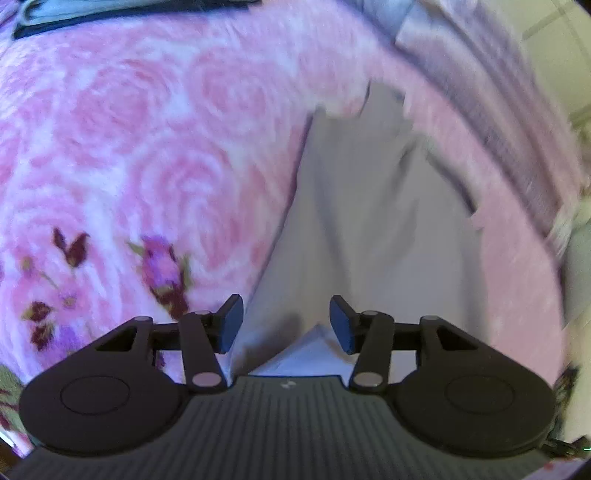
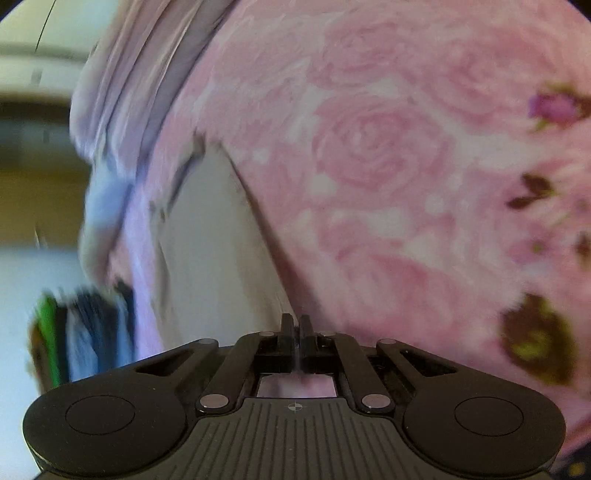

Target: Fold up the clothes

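Observation:
A pale grey-white garment [image 1: 362,221] lies spread on a pink rose-patterned blanket [image 1: 147,147]. My left gripper [image 1: 285,306] hovers over the garment's near end with its jaws apart. A folded corner of the cloth [image 1: 314,350] shows below and between the fingers, and the pads do not press on it. In the right wrist view the same garment [image 2: 214,240] runs from the upper left down to my right gripper [image 2: 295,317]. Its fingers are shut, with a thin sliver of the garment's edge pinched between the pads. The blanket [image 2: 388,166] fills the right side.
A folded grey, dark-edged stack [image 1: 110,11] sits at the blanket's far edge. Lilac striped fabric [image 1: 498,110] [image 2: 140,74] bunches along the bed's side. Blurred dark, blue and green things [image 2: 85,332] stand beyond the edge at the left.

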### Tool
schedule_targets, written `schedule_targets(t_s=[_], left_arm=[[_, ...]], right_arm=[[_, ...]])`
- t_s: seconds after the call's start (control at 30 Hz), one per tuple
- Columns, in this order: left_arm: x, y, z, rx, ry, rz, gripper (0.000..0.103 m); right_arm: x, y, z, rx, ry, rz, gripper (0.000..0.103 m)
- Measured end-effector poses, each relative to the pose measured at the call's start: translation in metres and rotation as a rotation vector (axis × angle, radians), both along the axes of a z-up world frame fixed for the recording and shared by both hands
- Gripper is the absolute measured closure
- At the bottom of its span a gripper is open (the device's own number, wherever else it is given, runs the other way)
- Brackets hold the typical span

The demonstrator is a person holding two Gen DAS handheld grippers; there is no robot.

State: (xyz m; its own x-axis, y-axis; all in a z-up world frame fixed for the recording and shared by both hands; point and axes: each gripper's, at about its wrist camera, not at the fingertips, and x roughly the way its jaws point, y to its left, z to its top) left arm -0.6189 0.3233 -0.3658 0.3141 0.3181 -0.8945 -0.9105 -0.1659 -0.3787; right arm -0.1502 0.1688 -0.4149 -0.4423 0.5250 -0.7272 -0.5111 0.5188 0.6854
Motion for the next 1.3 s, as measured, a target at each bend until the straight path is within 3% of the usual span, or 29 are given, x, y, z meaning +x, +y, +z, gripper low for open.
schedule_targets(t_s=[0.13, 0.2, 0.27, 0.37, 0.5, 0.57, 0.67, 0.77, 0.83, 0.87, 0.9, 0.93, 1.0, 1.13, 1.23, 1.3], left_arm=[[0.009, -0.025, -0.004, -0.074, 0.095, -0.129, 0.063], [0.006, -0.047, -0.004, -0.115, 0.139, -0.188, 0.064], [-0.003, -0.066, -0.003, -0.152, 0.162, -0.211, 0.065], [-0.020, -0.082, 0.005, -0.167, 0.180, -0.187, 0.066], [-0.034, -0.067, 0.020, -0.088, 0.065, -0.048, 0.057], [-0.032, -0.052, 0.024, -0.022, 0.028, -0.013, 0.057], [-0.004, -0.038, 0.029, 0.101, 0.066, -0.197, 0.054], [0.026, -0.032, 0.019, 0.143, 0.199, -0.425, 0.053], [0.036, -0.032, 0.011, 0.152, 0.233, -0.527, 0.066], [0.037, -0.033, 0.008, 0.149, 0.238, -0.556, 0.073], [0.034, -0.037, 0.007, 0.150, 0.234, -0.581, 0.092], [0.035, -0.037, 0.005, 0.152, 0.230, -0.599, 0.103], [0.034, -0.044, 0.007, 0.167, 0.232, -0.624, 0.103], [0.016, -0.082, 0.036, 0.236, 0.138, -0.688, 0.103], [0.003, -0.118, 0.030, 0.165, 0.236, -0.759, 0.103], [-0.009, -0.127, 0.012, 0.045, 0.250, -0.742, 0.103]], right_arm=[[-0.005, -0.018, 0.000, -0.094, -0.154, 0.095, 0.103], [0.000, -0.023, -0.006, -0.165, -0.218, 0.075, 0.103], [0.010, -0.026, -0.011, -0.200, -0.205, 0.014, 0.103], [0.021, -0.029, -0.014, -0.191, -0.120, -0.039, 0.101], [0.021, -0.020, -0.009, -0.142, -0.116, -0.024, 0.075], [0.015, -0.015, -0.009, -0.139, -0.127, -0.014, 0.074], [0.015, -0.013, -0.008, -0.146, -0.127, -0.011, 0.073], [0.017, -0.012, -0.009, -0.153, -0.136, -0.011, 0.073], [0.021, -0.013, -0.009, -0.162, -0.142, -0.018, 0.073], [0.023, -0.014, -0.009, -0.167, -0.144, -0.025, 0.073], [0.025, -0.015, -0.009, -0.170, -0.144, -0.031, 0.073], [0.026, -0.015, -0.009, -0.171, -0.145, -0.034, 0.073], [0.027, -0.017, -0.009, -0.174, -0.150, -0.032, 0.073], [0.025, -0.016, -0.008, -0.175, -0.148, -0.008, 0.073], [0.022, -0.017, -0.009, -0.166, -0.133, 0.012, 0.073], [0.019, -0.017, -0.012, -0.167, -0.115, 0.022, 0.073]])
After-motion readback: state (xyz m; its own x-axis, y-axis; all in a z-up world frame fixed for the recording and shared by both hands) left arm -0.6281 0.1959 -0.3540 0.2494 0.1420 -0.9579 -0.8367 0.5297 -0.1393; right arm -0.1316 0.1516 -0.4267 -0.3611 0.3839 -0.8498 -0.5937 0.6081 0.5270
